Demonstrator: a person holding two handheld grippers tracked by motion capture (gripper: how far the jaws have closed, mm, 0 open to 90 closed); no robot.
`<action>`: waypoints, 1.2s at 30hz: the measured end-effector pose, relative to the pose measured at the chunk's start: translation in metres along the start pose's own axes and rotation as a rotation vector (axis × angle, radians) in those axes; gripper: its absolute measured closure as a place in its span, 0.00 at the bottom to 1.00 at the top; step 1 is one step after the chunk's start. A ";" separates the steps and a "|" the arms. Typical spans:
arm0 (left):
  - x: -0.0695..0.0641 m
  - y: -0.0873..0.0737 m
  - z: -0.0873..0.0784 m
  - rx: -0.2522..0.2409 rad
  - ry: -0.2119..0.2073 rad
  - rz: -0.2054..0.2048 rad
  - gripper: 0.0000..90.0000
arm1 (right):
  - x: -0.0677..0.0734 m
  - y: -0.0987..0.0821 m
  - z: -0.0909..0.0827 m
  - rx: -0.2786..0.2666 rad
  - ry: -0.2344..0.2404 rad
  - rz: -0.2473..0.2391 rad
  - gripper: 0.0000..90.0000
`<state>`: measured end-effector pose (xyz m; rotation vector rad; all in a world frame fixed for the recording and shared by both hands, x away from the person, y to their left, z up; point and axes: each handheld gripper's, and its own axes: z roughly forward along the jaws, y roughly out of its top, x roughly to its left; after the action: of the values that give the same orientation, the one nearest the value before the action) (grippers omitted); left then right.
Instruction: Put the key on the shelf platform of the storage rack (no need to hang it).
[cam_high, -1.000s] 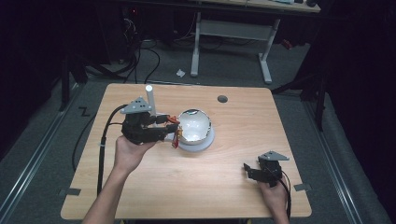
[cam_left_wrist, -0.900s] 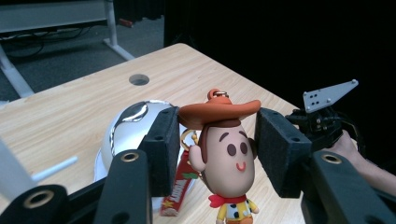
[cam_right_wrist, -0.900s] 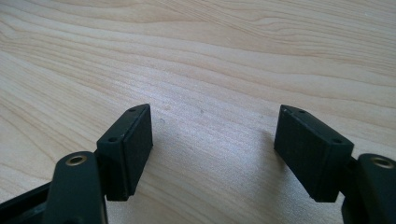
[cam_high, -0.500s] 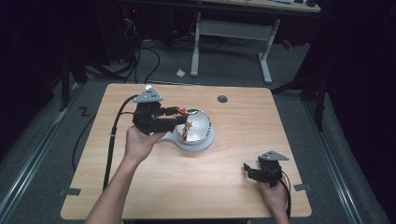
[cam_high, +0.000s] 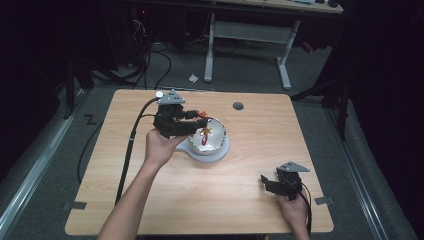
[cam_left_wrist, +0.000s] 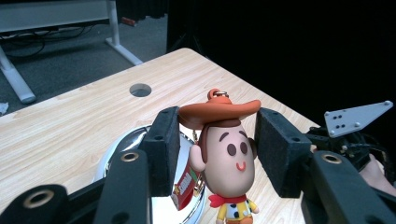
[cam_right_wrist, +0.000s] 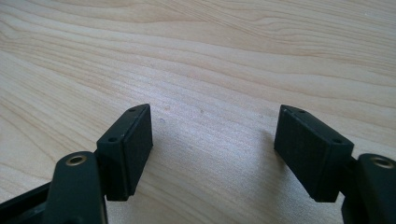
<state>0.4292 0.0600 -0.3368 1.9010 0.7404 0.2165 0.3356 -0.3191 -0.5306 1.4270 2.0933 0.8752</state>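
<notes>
Holding a cowboy figure (cam_left_wrist: 229, 161) by the head, the left claw (cam_high: 197, 121) hangs over the bowl (cam_high: 218, 134) near the middle of the bench (cam_high: 300, 135). In the left gripper view the two pads press on either side of the head, under the brim of the orange hat, so the claw is closed on the toy as far as the head allows. The figure stands upright between the pads, its long axis running up and down, with its feet toward the bowl below; a red tag dangles beside it over the shiny rim. The coming move likely turns on that one relation: the toy sits straight above the bowl's opening, so a plain drop or lowering should land it inside.

The right claw (cam_high: 272, 182) rests low at the near right corner of the bench, well apart from the bowl. Its pads stand wide apart over bare wood with nothing between them. The left hand is by far the nearer one to the bowl.

Counted: one figure, one bowl on a pale saucer-like base, two claws, one round hole (cam_high: 238, 106) in the bench top.
</notes>
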 end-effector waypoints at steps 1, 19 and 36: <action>0.000 0.000 0.002 0.006 0.004 0.001 0.58 | 0.000 0.000 0.000 0.000 0.000 0.000 0.31; 0.010 -0.019 0.037 0.070 0.049 -0.017 0.58 | 0.000 0.000 0.000 0.000 0.000 0.000 0.31; 0.019 -0.034 0.060 0.097 0.089 -0.045 0.57 | 0.000 0.000 0.000 0.000 0.000 0.000 0.31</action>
<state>0.4586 0.0345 -0.3968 1.9741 0.8664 0.2425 0.3355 -0.3191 -0.5306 1.4269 2.0936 0.8755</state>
